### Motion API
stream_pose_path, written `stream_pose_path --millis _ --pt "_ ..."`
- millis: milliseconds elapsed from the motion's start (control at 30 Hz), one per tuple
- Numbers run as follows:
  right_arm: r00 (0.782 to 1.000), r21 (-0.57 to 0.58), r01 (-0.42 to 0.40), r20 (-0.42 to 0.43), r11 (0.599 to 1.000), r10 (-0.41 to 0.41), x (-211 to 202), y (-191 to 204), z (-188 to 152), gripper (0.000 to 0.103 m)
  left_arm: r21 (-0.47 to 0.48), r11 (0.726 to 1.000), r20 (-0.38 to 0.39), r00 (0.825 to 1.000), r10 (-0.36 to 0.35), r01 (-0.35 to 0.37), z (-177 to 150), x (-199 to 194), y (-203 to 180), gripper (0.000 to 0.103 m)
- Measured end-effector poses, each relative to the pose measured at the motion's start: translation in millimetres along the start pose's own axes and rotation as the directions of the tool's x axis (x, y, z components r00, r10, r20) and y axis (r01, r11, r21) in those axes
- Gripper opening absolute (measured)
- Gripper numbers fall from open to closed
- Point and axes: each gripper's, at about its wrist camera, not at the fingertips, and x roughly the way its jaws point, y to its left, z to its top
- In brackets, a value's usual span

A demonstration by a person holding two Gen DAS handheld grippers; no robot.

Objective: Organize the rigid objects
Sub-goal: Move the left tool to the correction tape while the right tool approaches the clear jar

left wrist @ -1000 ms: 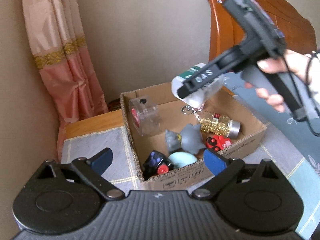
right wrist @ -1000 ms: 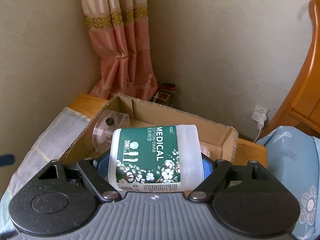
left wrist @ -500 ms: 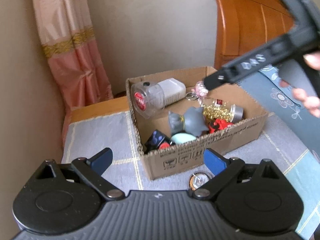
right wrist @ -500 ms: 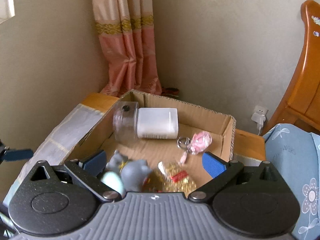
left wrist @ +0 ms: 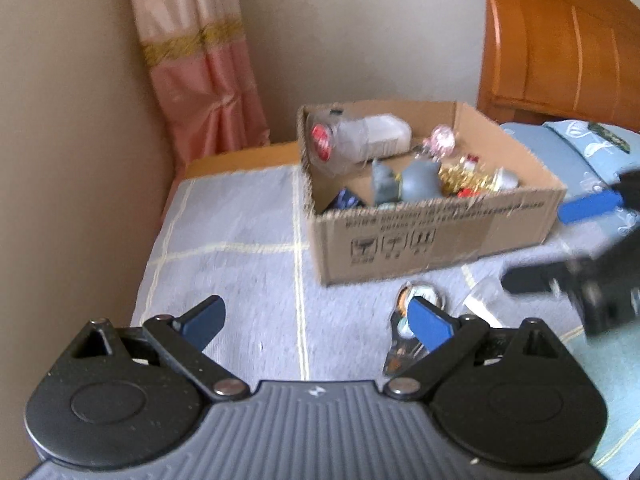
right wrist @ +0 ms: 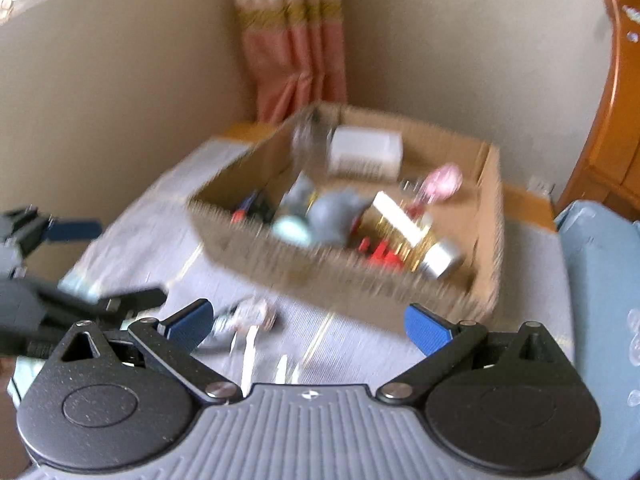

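Both grippers empty and wide open, the cotton swab container lying in the cardboard box.

The cotton swab container (left wrist: pixel 366 140), a clear tub with a white body and a red-marked end, lies on its side at the upper left of the cardboard box (left wrist: pixel 432 236), beside a grey toy (left wrist: pixel 404 182) and a gold-filled jar (left wrist: pixel 476 174). The right gripper (right wrist: pixel 308 326) has just been opening; its blue pads are spread with nothing between them. The left gripper (left wrist: pixel 316 320) is spread too, low in frame over the grey cloth (left wrist: pixel 240 240), with a small blurred packet (left wrist: pixel 412 320) by its right pad.
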Motion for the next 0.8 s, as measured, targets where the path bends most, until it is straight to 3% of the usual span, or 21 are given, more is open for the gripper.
stream_pose_path --millis 133,333,667,800 --pt "0.998 -0.021 -0.022 -0.055 1.000 0.021 6.9 13.7 -25.7 0.103 -0.017 1.000 -0.027 1.000 0.004 -0.005 -8.3 3.3 2.6 0.097" --pt "0.993 -0.042 0.046 -0.108 0.998 -0.051 17.7 15.9 -52.5 0.103 0.021 0.999 -0.038 0.998 -0.048 0.049 -14.1 8.7 -5.9 0.097" --pt "0.988 0.061 0.095 -0.131 0.994 -0.086 14.1 -16.3 -72.4 0.103 0.081 0.994 -0.130 0.989 -0.064 0.075 -28.2 39.8 -24.0 0.097" --pt "0.988 0.111 0.106 -0.125 0.988 -0.092 10.4 -30.2 -77.1 0.103 0.048 0.995 -0.143 0.986 -0.084 0.091 -31.6 46.2 -16.1 0.098"
